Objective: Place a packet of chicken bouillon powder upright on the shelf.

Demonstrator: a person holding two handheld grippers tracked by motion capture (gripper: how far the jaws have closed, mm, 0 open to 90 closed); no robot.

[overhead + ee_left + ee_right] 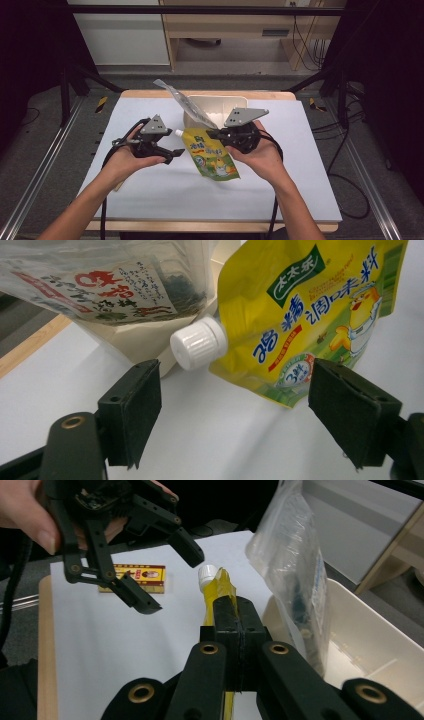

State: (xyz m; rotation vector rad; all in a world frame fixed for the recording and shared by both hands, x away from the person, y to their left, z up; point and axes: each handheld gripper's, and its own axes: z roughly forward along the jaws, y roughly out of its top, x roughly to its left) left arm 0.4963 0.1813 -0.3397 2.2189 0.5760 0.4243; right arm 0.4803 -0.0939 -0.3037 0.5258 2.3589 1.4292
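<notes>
high view: the right tool clamps the yellow pouch, which hangs just in front of the bin above the white surface. the left tool is left of the pouch.

left gripper view: jaws spread wide, empty, the pouch's cap between them, farther off.

right gripper view: jaws closed tight on the pouch's edge; a clear bag leans in the bin.

On a white table, the right gripper pinches the upper edge of a yellow spouted pouch, whose white cap points toward the left gripper, held just beside it with jaws spread. A clear plastic bag leans out of the cream bin behind.
</notes>
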